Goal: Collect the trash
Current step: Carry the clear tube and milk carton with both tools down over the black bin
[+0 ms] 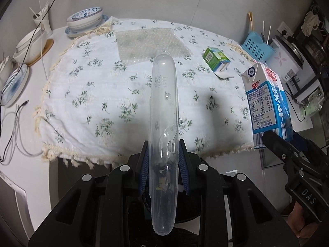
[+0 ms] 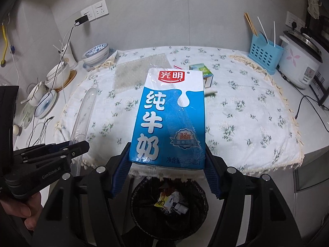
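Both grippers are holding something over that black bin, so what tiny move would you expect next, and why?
Probably the right gripper opens its fingers to drop the blue-and-white milk carton. The carton's base hangs almost directly above the black-lined trash bin, which already holds scraps. The left gripper, clamped on the clear plastic tube case, could follow.

A home kitchen: stacked blue-patterned ceramic bowls (image 2: pixel 96 54), a white electric rice cooker (image 2: pixel 300 61) and a blue plastic utensil caddy (image 2: pixel 264 57) (chopsticks inside) line the white bench (image 2: pixel 308 94) against the wall.
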